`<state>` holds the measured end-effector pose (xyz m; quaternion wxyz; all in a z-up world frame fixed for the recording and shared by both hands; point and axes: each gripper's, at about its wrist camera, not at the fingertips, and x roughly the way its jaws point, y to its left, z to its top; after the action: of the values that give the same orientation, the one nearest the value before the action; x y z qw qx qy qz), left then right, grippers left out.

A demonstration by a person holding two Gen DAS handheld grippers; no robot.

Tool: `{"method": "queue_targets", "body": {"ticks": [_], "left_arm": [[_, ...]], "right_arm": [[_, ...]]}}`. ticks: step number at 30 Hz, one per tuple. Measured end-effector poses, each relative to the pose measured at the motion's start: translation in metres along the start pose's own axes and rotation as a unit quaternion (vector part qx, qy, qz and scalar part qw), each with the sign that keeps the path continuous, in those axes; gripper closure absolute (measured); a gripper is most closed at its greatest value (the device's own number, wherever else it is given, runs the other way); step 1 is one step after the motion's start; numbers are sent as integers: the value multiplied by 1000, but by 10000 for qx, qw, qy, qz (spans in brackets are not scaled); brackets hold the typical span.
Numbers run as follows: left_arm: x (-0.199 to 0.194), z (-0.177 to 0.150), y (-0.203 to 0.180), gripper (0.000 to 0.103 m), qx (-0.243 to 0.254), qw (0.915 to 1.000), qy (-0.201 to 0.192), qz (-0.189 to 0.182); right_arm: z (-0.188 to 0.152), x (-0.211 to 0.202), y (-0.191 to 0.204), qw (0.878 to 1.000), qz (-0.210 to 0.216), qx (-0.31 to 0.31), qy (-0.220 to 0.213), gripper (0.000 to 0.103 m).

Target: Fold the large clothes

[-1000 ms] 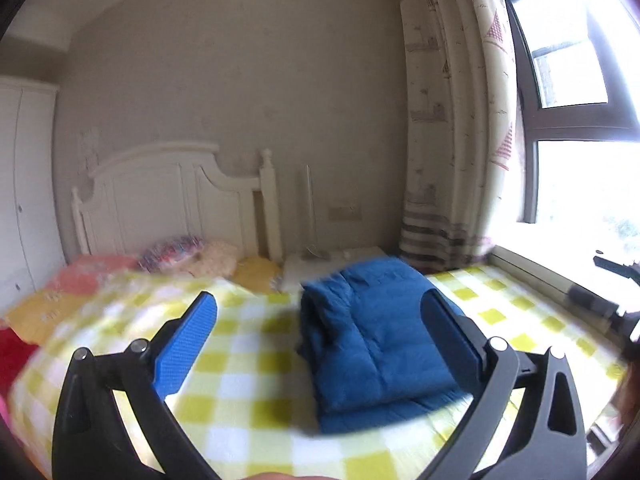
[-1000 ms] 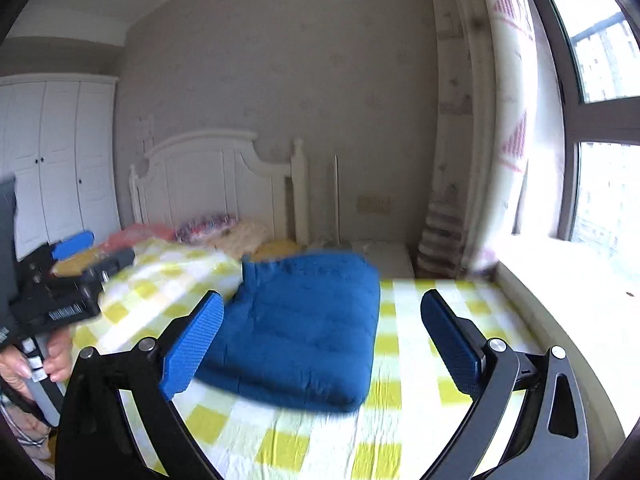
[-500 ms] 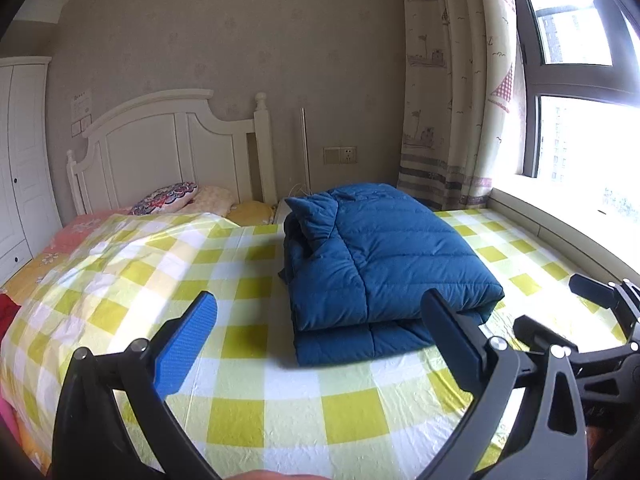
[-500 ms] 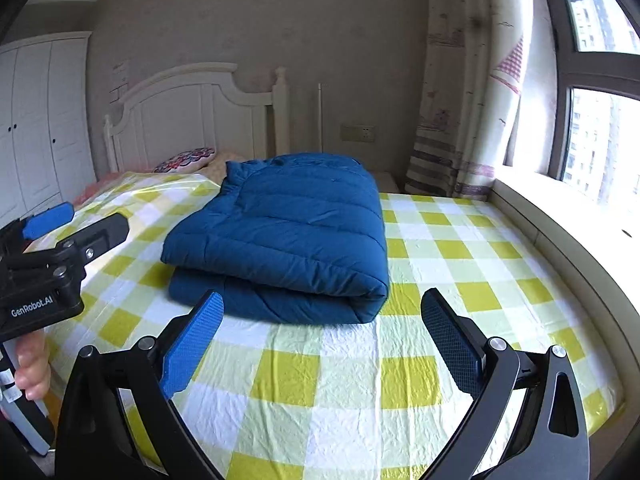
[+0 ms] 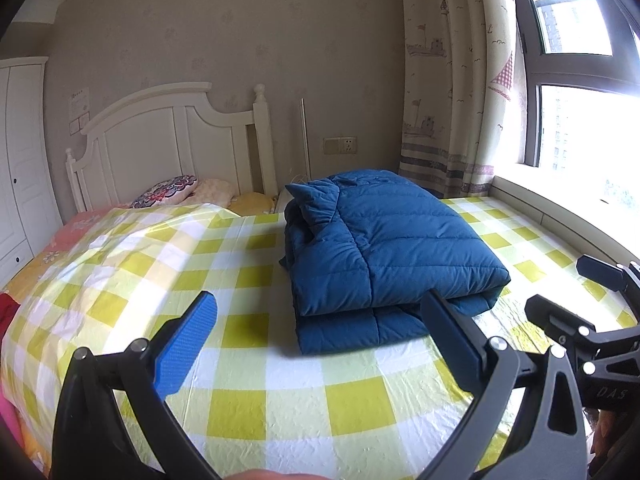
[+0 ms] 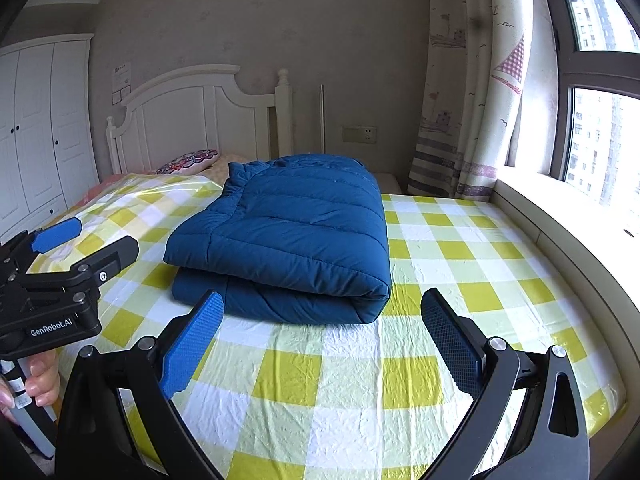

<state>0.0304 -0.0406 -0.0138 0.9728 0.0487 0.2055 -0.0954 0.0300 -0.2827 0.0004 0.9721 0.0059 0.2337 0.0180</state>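
Left gripper (image 5: 316, 332) and right gripper (image 6: 320, 328) both spread wide, holding nothing, above bed's (image 6: 480, 264) near edge. Folded blue jacket (image 6: 288, 232) lies mid-bed.

Quilted matt jacket (image 6: 288, 232); crinkled, glossy, perhaps plastic sheet (image 6: 360, 364); textured rubbery fingers (image 6: 192, 344).

Left tongs (image 5: 318, 338): black frame, blue textured pads, silver screws, white "GenRobot.AI" lettering.
Right tongs (image 6: 322, 336): same black frame, blue pads.

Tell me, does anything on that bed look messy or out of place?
Not much. The blue jacket lies folded on the checked sheet; only its collar corner pokes up a little. Both grippers are open and empty.
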Motion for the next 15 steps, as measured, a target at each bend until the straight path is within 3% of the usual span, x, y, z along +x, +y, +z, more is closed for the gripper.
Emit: {"method": "queue_targets", "body": {"ticks": [15], "left_arm": [[3,-4,2,2,-6,10000,41,9]], "right_arm": [[2,-3,1,9999,47,-22,-102,7]]}}
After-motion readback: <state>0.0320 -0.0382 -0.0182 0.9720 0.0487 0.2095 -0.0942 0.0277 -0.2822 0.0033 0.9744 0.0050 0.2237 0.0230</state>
